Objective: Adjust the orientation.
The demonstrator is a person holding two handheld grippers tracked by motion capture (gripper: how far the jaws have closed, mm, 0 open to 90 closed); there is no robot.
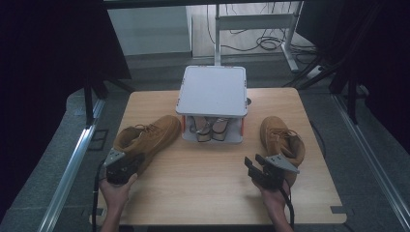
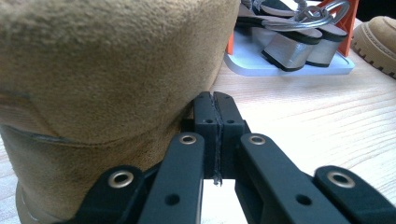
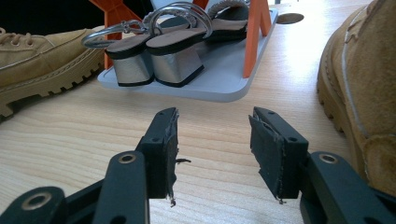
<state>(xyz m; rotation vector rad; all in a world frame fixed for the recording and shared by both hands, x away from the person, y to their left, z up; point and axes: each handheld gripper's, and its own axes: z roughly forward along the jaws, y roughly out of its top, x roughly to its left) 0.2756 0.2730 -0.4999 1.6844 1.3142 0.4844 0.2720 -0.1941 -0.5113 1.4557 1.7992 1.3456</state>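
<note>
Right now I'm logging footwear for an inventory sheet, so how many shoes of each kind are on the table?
Tan boots: 2, the left boot and the right boot.
Silver block-heeled sandals: 2, one sandal beside the other sandal on the lower tier of the grey rack.
Total: 4.

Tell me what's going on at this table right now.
A person holds a gripper in each hand at a wooden table. The left gripper, jaws shut, sits against the heel of a tan boot. The right gripper is open over bare wood beside the other boot. Between the boots, a small two-tier rack holds silver-heeled sandals.
</note>
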